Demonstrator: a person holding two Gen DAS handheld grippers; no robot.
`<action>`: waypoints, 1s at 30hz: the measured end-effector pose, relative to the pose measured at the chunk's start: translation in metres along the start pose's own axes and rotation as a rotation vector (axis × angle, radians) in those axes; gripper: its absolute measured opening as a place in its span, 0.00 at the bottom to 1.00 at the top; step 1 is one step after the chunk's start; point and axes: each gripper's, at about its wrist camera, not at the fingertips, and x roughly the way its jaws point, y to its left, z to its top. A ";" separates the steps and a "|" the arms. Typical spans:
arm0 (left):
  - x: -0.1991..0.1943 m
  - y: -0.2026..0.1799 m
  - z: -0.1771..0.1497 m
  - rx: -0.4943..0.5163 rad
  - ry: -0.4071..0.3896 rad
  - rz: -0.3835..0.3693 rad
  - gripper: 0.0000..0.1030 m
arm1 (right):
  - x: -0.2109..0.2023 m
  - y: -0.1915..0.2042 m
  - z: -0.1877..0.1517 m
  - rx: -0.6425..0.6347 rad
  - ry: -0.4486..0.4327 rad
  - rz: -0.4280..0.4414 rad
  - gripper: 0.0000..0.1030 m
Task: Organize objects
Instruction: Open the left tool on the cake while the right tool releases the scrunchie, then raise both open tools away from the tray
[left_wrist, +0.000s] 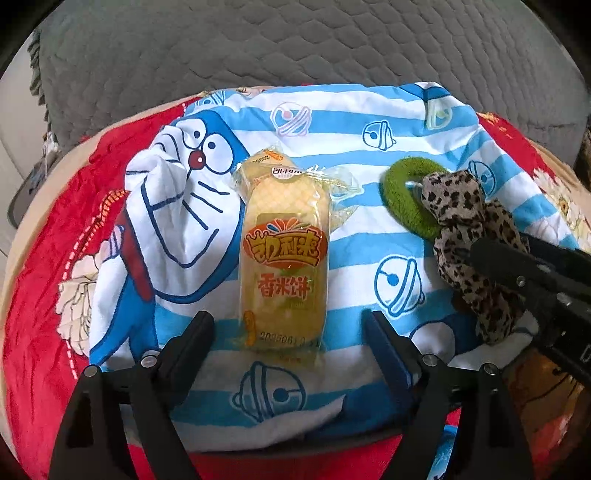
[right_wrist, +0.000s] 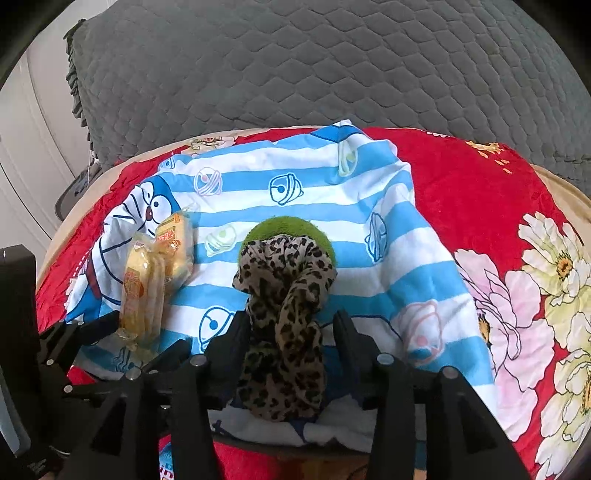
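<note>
Striped blue cloth (left_wrist: 332, 122) carries both items: snack packet (left_wrist: 284, 254) lies between the open left tool (left_wrist: 291, 332); leopard scrunchie (right_wrist: 286, 317), right, sits unpinched within the parted right tool (right_wrist: 291, 328), apparently released.

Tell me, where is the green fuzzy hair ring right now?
The green fuzzy hair ring lies on the blue-striped cartoon cloth, right of the yellow snack packet, touching the leopard-print scrunchie.
</note>
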 end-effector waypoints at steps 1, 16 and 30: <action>-0.001 -0.001 -0.002 0.006 -0.002 0.004 0.82 | -0.002 0.000 -0.001 -0.001 -0.001 0.001 0.47; -0.042 0.015 0.000 -0.078 -0.044 -0.054 0.82 | -0.035 0.006 -0.008 -0.010 -0.031 0.013 0.62; -0.082 0.029 0.000 -0.140 -0.042 -0.076 0.82 | -0.079 0.009 -0.008 -0.003 -0.097 0.021 0.82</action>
